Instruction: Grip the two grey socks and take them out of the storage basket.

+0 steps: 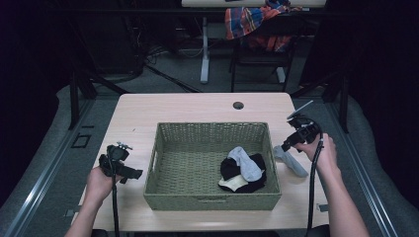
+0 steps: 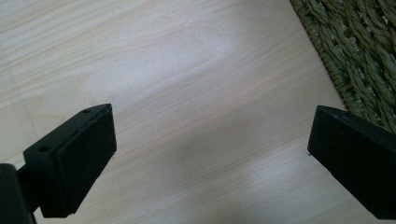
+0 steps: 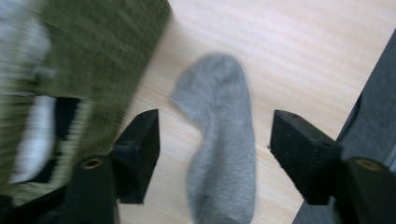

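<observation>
— Where do the hands sit?
— Left hand grips the left gripper, jaws spread wide.
— And opposite?
— Right hand tilts the right gripper downward, jaws parted too.

The black, blocky left gripper has flat rectangular jaws with small screw holes near their outer edges. The matching black right gripper shows brass-coloured fittings behind its jaws and carries a grey three-cornered plate. A black cable trails from each. Both forearms are bare, without sleeves.
</observation>
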